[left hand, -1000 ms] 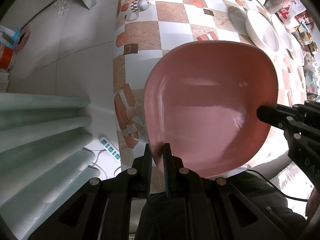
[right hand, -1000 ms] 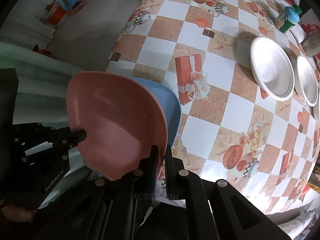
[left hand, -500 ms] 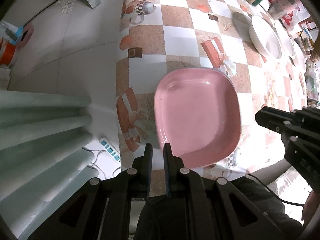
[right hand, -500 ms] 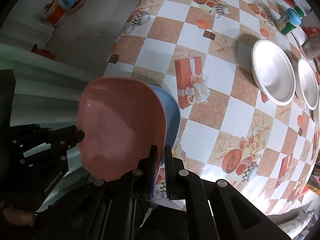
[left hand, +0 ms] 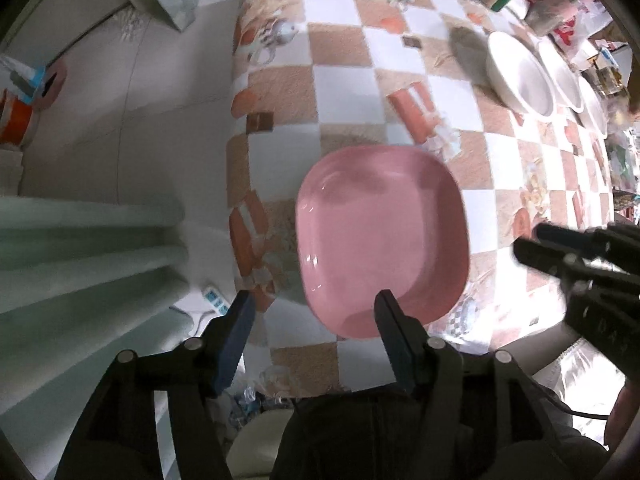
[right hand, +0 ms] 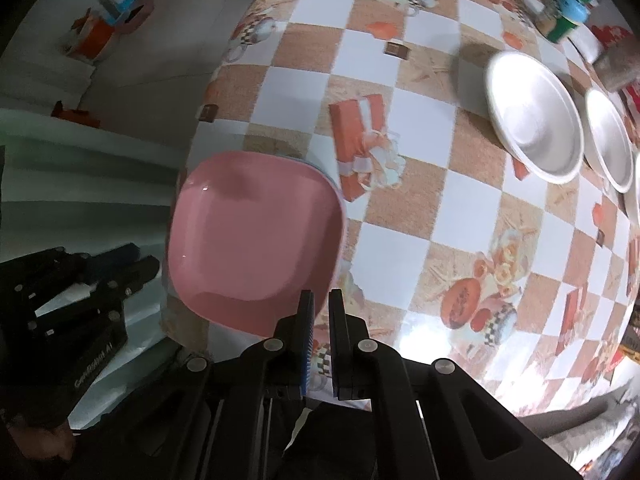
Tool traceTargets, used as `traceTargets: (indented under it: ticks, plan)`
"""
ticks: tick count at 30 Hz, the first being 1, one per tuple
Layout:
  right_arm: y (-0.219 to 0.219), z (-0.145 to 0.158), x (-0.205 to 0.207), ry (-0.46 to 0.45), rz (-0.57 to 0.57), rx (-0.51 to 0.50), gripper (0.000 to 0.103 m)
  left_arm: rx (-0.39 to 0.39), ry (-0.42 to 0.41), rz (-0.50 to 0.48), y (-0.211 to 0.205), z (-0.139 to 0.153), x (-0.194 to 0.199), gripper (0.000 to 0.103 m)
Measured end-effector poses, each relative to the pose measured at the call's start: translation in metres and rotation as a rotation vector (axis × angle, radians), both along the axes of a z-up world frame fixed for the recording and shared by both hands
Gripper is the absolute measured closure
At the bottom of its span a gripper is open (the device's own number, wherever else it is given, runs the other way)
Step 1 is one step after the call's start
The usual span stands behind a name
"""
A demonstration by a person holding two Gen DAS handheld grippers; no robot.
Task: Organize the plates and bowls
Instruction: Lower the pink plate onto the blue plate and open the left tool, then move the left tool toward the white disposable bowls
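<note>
A pink plate (left hand: pixel 382 240) (right hand: pixel 256 236) lies flat near the table's front corner. A thin blue rim (right hand: pixel 329 178) of another plate peeks out from under its far edge. My left gripper (left hand: pixel 314 300) hangs above the plate's near rim. Its jaws are opening and stand wide apart, with no pad touching the plate. It also shows in the right wrist view, as the left gripper (right hand: pixel 132 268) beside the plate. My right gripper (right hand: pixel 320 308) is shut with nothing between its fingers, just off the plate's near corner. In the left wrist view the right gripper (left hand: pixel 532 246) is apart from the plate.
Two white bowls (right hand: pixel 534 116) (right hand: pixel 610 144) sit side by side at the far right of the checked tablecloth (right hand: pixel 420 208). Beyond them are a green and blue container (right hand: pixel 568 20) and packets. The table edge (left hand: pixel 236 184) drops to the tiled floor on the left, where a power strip (left hand: pixel 214 296) lies.
The pink plate, held up tilted by both grippers, has come down flat onto the blue plate. Both grippers are off its rim, and the left jaws have opened.
</note>
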State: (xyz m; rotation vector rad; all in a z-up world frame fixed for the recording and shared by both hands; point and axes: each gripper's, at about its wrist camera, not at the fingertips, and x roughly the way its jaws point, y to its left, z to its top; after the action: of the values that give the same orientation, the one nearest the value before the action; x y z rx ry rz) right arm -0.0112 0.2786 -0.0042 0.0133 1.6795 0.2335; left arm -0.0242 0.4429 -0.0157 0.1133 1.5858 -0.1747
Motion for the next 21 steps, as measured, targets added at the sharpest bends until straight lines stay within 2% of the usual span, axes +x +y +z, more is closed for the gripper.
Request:
traceTargets:
  ticks: [1,2,3,4,6,9,16,21]
  plan:
    - [-0.006,0.002,-0.001,-0.002,-0.022,-0.001,0.084,-0.002,-0.005,-0.007,-0.003,0.002,0.000,0.037]
    - [-0.011,0.004,-0.001,-0.007,-0.042,-0.003,0.047,-0.004,-0.008,-0.011,-0.004,0.003,0.000,0.037]
    - [-0.019,0.009,-0.003,-0.028,-0.071,-0.007,0.023,-0.007,-0.011,-0.019,-0.007,0.005,0.000,0.037]
    - [-0.023,0.014,-0.004,-0.054,-0.082,-0.003,0.009,-0.012,-0.010,-0.025,-0.010,0.006,-0.001,0.037]
    - [-0.031,0.025,-0.009,-0.088,-0.082,-0.013,0.009,-0.018,-0.008,-0.036,-0.016,0.007,0.000,0.037]
    - [-0.039,0.030,-0.015,-0.094,-0.097,-0.022,0.009,-0.031,-0.007,-0.060,-0.028,0.009,-0.002,0.037]
    - [-0.081,0.026,-0.042,-0.035,-0.203,-0.038,0.009,-0.040,0.005,-0.135,-0.062,0.011,-0.010,0.037]
    - [-0.108,0.022,-0.056,0.002,-0.256,-0.017,0.009,-0.035,0.009,-0.121,-0.077,0.019,-0.010,0.032]
